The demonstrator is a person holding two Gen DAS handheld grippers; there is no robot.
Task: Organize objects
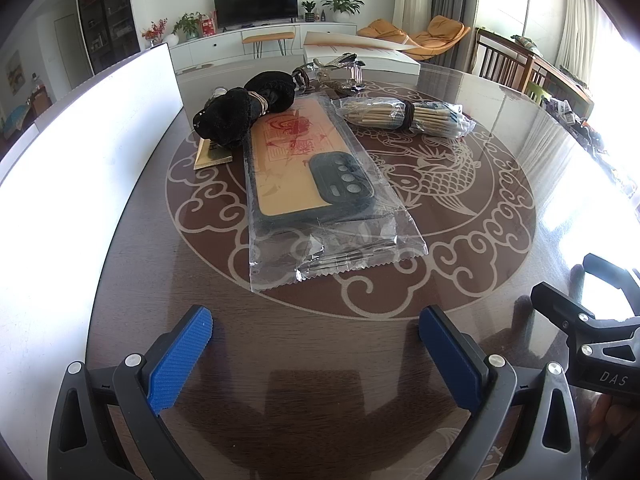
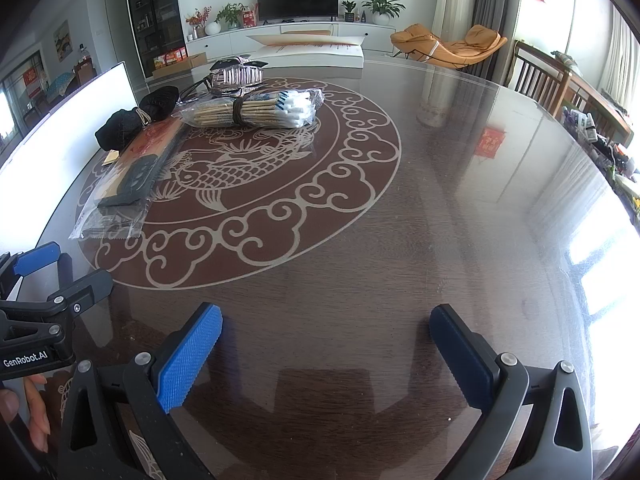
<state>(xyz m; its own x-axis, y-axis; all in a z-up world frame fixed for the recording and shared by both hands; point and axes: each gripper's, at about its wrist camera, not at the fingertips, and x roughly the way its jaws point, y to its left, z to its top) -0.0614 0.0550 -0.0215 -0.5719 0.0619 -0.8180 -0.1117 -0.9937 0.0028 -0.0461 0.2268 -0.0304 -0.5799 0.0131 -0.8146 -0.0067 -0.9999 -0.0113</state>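
A phone case in a clear plastic bag (image 1: 316,184) lies on the dark table ahead of my left gripper (image 1: 316,356), which is open and empty. The bag also shows at the left in the right wrist view (image 2: 124,184). Behind it lie black scrunchies (image 1: 244,108) on a gold card (image 1: 212,154), a bagged bundle of cotton swabs (image 1: 404,118) and hair clips (image 1: 340,74). In the right wrist view the swabs (image 2: 256,110), scrunchies (image 2: 136,118) and a clear claw clip (image 2: 240,72) lie at the far left. My right gripper (image 2: 326,352) is open and empty above bare table.
A white box (image 1: 80,184) stands along the table's left side, also in the right wrist view (image 2: 68,128). A flat white box (image 1: 360,54) lies at the far edge. The round table (image 2: 440,220) has a glass top with a fish pattern. Chairs (image 2: 540,80) stand at the right.
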